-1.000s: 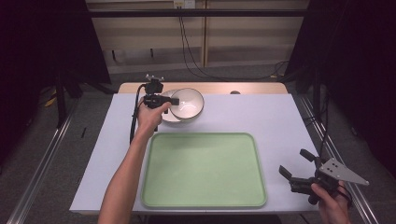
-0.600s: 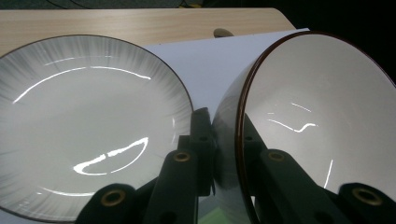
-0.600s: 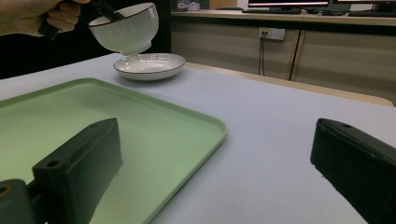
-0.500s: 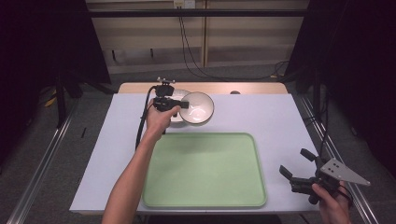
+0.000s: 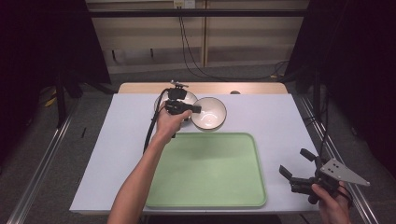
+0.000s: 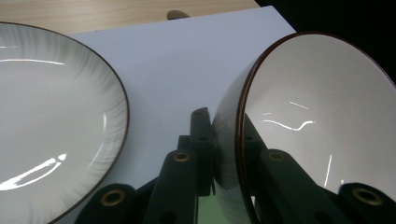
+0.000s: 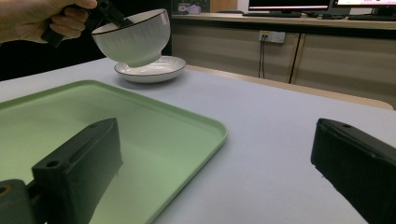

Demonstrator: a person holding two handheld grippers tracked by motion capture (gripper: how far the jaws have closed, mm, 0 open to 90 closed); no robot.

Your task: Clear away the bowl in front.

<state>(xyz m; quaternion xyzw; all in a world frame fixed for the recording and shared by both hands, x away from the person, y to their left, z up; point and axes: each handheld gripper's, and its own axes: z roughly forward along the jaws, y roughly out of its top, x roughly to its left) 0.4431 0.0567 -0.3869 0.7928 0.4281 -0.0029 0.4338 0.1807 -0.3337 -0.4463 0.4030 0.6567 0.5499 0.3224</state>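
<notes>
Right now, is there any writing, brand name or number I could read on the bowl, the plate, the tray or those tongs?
None can be read.
Bowl: plain white, dark rim, no mark.
Plate: plain, no mark.
Green tray: no label.
Left tongs and right tongs: black, no lettering visible.
Screens on the far desk: too cropped and blurred to read.

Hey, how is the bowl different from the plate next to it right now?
The bowl is deep with tall ribbed sides; the plate is shallow and wide. The bowl is lifted off the table, with the left gripper shut on its rim, while the plate lies flat on the table, ungripped. The bowl is tilted; the plate sits level. Both are glossy white with a thin dark rim.
</notes>
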